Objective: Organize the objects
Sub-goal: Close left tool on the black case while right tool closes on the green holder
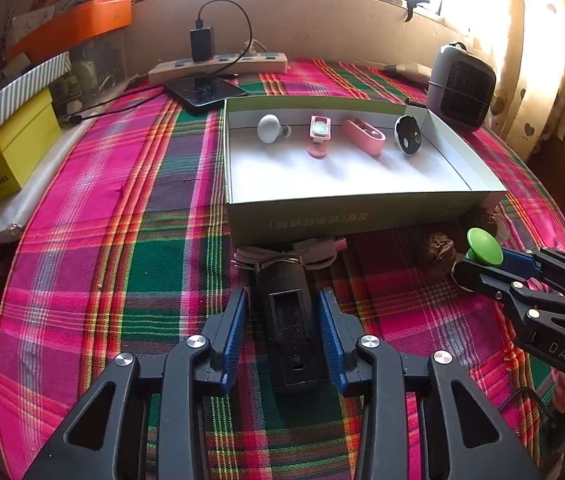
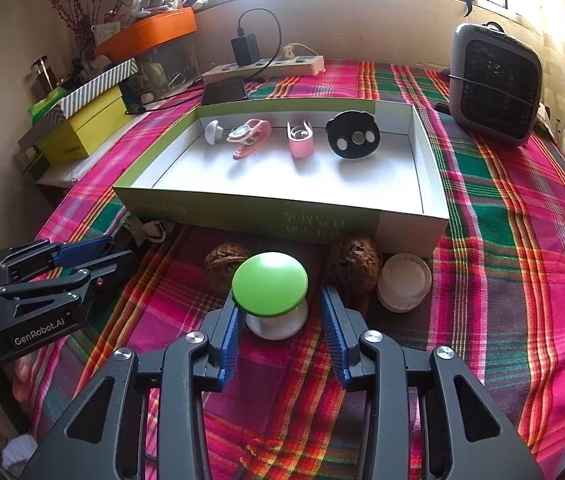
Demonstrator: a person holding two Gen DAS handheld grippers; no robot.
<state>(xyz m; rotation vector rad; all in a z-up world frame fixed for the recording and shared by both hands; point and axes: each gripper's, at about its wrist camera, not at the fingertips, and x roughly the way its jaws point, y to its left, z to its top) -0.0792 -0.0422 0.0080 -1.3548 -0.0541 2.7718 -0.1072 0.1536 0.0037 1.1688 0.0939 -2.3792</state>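
Green-capped knob point(image 2: 269, 283): lower centre of the right wrist view; a round, matte lime-green dome cap sits on a shorter white base, mushroom-like, standing upright on the plaid cloth.
Right claw point(image 2: 280, 322): fingers spread wide on either side of the knob's white base; the left blue pad point(image 2: 229, 332) lies just beside the cap's edge, the right pad stands clear of it.
Black device point(image 1: 288, 322): lower centre of the left wrist view; a dark, oblong body with a recessed rectangular slot on top, lying flat and pointing away, with a coiled pale cable point(image 1: 282, 258) at its far end.
Left claw point(image 1: 282, 334): open wide, blue ribbed pads flanking the black device on both sides, a gap visible at each side.
Open box point(image 1: 362, 216): centre of the left wrist view, green outside, white inside; along its far wall stand a white knob point(image 1: 269, 128), a pink clip point(image 1: 319, 136), a pink holder point(image 1: 364, 136) and a black-faced round piece point(image 1: 408, 135).
Walnuts point(image 2: 224, 264): two brown, wrinkled shells just in front of the box, behind the green knob.
Clear lidded cup point(image 2: 404, 282): right of the walnuts, near the box corner.
Tabletop point(image 1: 102, 240): covered by pink, green and purple plaid cloth.
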